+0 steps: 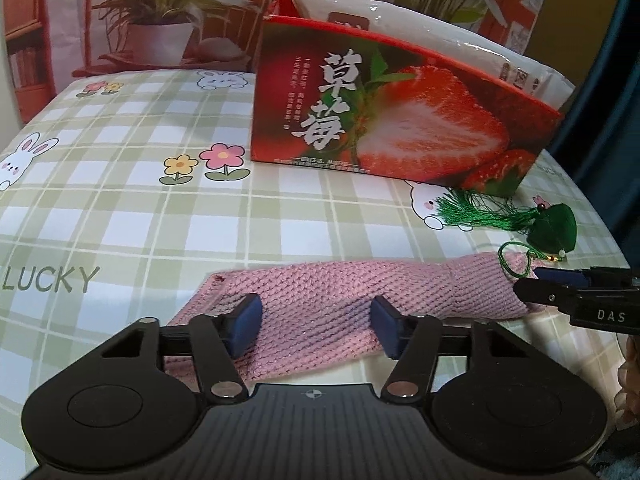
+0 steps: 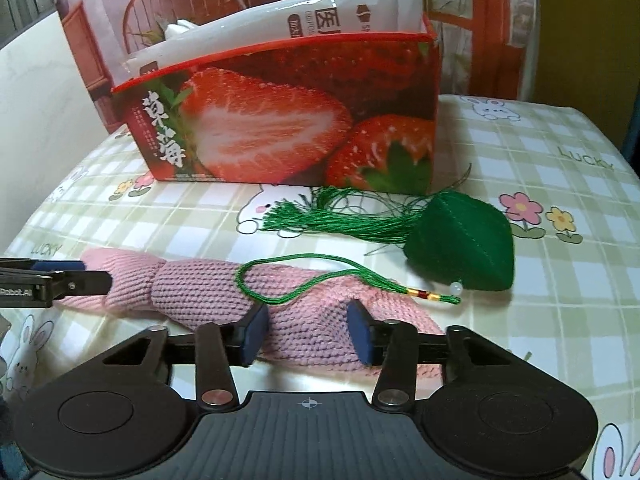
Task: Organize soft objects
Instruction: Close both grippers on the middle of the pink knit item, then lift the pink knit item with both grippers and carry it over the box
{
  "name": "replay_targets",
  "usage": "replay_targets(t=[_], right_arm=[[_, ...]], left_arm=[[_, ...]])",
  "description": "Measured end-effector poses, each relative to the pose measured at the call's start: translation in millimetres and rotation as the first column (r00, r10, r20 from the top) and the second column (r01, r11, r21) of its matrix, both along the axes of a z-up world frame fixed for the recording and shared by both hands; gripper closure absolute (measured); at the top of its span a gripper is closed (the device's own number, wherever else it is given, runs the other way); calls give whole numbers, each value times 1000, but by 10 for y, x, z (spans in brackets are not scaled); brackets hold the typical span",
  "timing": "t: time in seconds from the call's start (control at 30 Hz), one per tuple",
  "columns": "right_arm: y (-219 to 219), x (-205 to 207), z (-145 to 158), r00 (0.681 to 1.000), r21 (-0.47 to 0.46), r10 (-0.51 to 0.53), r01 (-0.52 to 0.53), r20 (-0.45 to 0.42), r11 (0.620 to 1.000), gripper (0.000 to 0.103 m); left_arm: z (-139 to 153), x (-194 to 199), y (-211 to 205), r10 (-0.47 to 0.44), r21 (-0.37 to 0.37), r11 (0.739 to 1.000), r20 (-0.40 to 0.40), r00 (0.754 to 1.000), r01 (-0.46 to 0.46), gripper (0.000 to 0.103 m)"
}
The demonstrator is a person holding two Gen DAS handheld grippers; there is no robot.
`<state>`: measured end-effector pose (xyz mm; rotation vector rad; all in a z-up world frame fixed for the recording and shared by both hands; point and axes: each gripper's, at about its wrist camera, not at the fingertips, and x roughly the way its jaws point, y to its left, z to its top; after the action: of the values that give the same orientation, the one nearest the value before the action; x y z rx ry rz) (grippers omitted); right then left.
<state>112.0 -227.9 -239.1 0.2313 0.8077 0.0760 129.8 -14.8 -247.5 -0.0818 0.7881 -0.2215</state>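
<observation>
A pink knitted cloth (image 1: 332, 296) (image 2: 200, 284) lies stretched across the near part of the table. My left gripper (image 1: 316, 326) is open, with its blue pads set down astride the cloth's left half. At the cloth's other end my right gripper (image 2: 308, 334) (image 1: 536, 286) is open too, and a low hump of knit rises between its pads. A green sachet with a tassel (image 2: 460, 248) (image 1: 554, 232) lies just behind the cloth, its loop cord (image 2: 280, 276) draped over the knit. The red strawberry box (image 1: 400, 120) (image 2: 280, 128) stands behind, holding white plastic packets (image 1: 400, 28) (image 2: 320, 12).
A green checked tablecloth (image 1: 120, 208) (image 2: 560, 300) with rabbits and flowers covers the table, which curves away at the left and right edges. A printed backdrop with a potted plant (image 1: 160, 20) hangs at the back. Part of a hand (image 1: 630, 360) shows at the right edge.
</observation>
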Motion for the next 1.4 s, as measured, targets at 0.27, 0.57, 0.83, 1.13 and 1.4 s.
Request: replay_targets(t=[0.27, 0.57, 0.83, 1.13, 1.4], right_arm=[[7, -7, 11, 999, 49, 34, -34, -8, 998, 88], [69, -16, 58, 996, 114, 90, -90, 10, 989, 92], [79, 24, 424, 981, 86, 131, -144, 140, 986, 92], [-26, 53, 758, 964, 49, 119, -134, 236, 990, 92], [-160, 6, 1016, 946, 29, 85, -99, 313, 995, 93]], left_arm=[[-24, -9, 24, -36, -70, 997, -6, 999, 36, 80], [97, -56, 107, 2, -102, 995, 52, 999, 3, 83], [378, -49, 85, -6, -104, 994, 152, 988, 22, 83], [701, -12, 41, -21, -100, 994, 242, 970, 46, 83], [1071, 28, -28, -32, -100, 992, 345, 938, 71, 83]])
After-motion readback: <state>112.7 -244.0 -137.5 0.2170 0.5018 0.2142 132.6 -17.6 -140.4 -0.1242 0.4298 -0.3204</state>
